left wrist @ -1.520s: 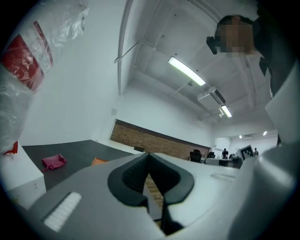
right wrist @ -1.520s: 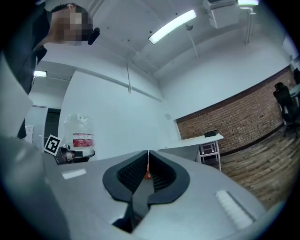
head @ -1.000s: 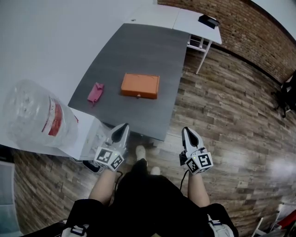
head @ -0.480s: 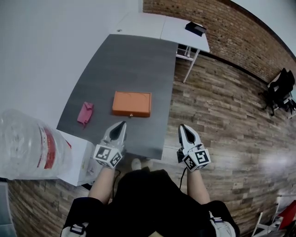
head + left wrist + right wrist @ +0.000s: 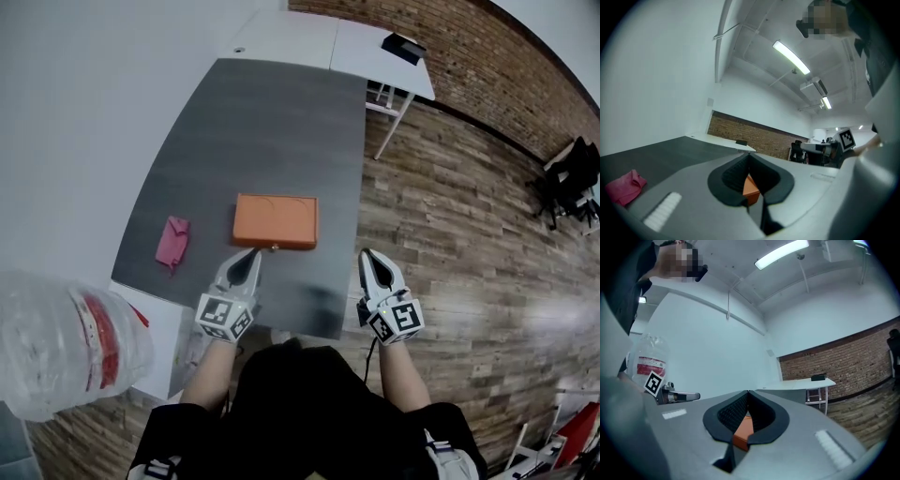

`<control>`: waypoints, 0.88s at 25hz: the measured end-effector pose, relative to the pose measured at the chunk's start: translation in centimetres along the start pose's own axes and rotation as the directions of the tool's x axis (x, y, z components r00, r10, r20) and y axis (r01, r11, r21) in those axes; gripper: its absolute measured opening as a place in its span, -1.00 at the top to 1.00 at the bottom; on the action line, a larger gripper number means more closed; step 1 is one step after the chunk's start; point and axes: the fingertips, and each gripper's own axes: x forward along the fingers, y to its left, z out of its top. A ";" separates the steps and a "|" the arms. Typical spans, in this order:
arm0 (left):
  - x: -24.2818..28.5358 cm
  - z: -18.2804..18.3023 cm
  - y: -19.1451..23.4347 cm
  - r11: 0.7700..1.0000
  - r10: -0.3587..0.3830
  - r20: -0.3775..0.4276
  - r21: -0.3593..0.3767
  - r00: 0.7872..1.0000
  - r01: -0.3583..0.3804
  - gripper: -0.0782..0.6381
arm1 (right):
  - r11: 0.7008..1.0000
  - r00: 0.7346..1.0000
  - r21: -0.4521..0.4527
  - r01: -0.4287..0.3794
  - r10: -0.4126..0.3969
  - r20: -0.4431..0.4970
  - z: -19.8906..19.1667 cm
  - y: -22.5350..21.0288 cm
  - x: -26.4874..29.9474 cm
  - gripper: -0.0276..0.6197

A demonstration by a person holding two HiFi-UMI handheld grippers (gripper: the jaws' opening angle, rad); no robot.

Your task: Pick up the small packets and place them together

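Note:
A pink packet (image 5: pixel 172 242) lies near the left edge of the dark grey table (image 5: pixel 272 122); in the left gripper view the pink packet (image 5: pixel 626 185) sits low at the left. An orange box (image 5: pixel 275 221) rests mid-table. My left gripper (image 5: pixel 250 254) is shut and empty, its tips just short of the box's near left corner. My right gripper (image 5: pixel 367 255) is shut and empty, hovering beyond the table's right edge above the floor. Through each gripper's closed jaws the orange box (image 5: pixel 750 186) (image 5: pixel 743 430) shows.
A large clear water bottle (image 5: pixel 56 342) stands on a white unit at the lower left. A white table (image 5: pixel 319 42) with a black object (image 5: pixel 403 47) adjoins the far end. Wooden floor (image 5: pixel 469 253) spreads to the right, with a black chair (image 5: pixel 567 173).
Both grippers have advanced to the table's near edge, and the orange box and pink packet now lie closer to them. The water bottle has slid lower in the view.

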 end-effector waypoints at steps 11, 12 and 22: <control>0.2 -8.1 1.9 0.999 0.039 -0.215 -0.026 0.976 -0.046 0.79 | 0.995 0.989 0.098 -0.026 0.040 -0.141 -6.8 1.9 2.9 0.91; 0.4 -8.9 1.9 0.998 0.046 -0.236 -0.025 0.971 -0.054 0.79 | 0.994 0.987 0.111 -0.020 0.037 -0.153 -7.4 1.6 2.8 0.91; 2.8 -15.2 3.2 0.979 0.174 -0.413 -0.025 0.894 -0.202 0.70 | 0.986 0.967 0.163 -0.036 0.076 -0.243 -10.2 -0.2 2.3 0.91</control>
